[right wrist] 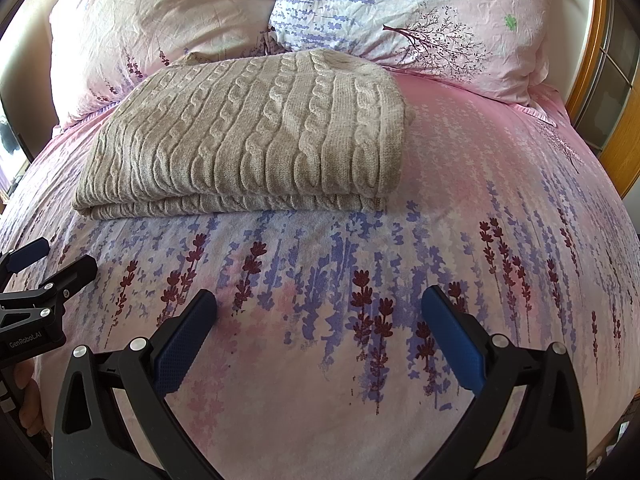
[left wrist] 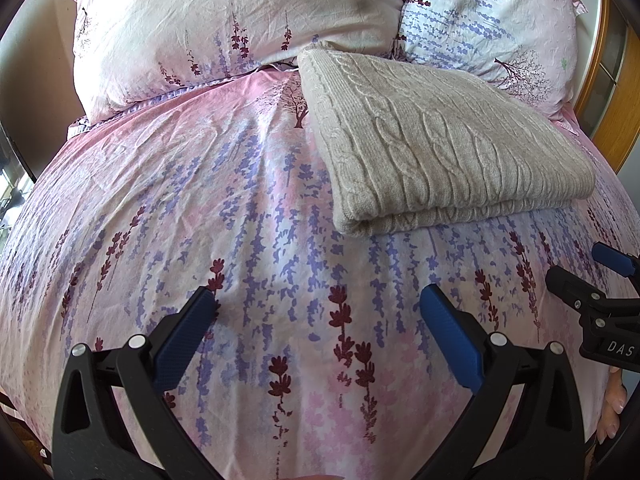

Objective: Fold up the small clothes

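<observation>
Lying folded ahead of both grippers: sweater | left gripper agape, empty | right gripper agape, empty

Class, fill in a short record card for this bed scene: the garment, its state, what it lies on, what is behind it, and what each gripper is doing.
garment: beige cable-knit sweater
state: folded into a flat rectangle, layered edges facing the cameras
surface: floral pink and purple bedspread
behind it: two pillows in matching print; the sweater's far edge reaches them
left gripper: open, holding nothing, short of the sweater
right gripper: open, holding nothing, short of the sweater
contact: neither gripper's fingers touch the sweater
</observation>
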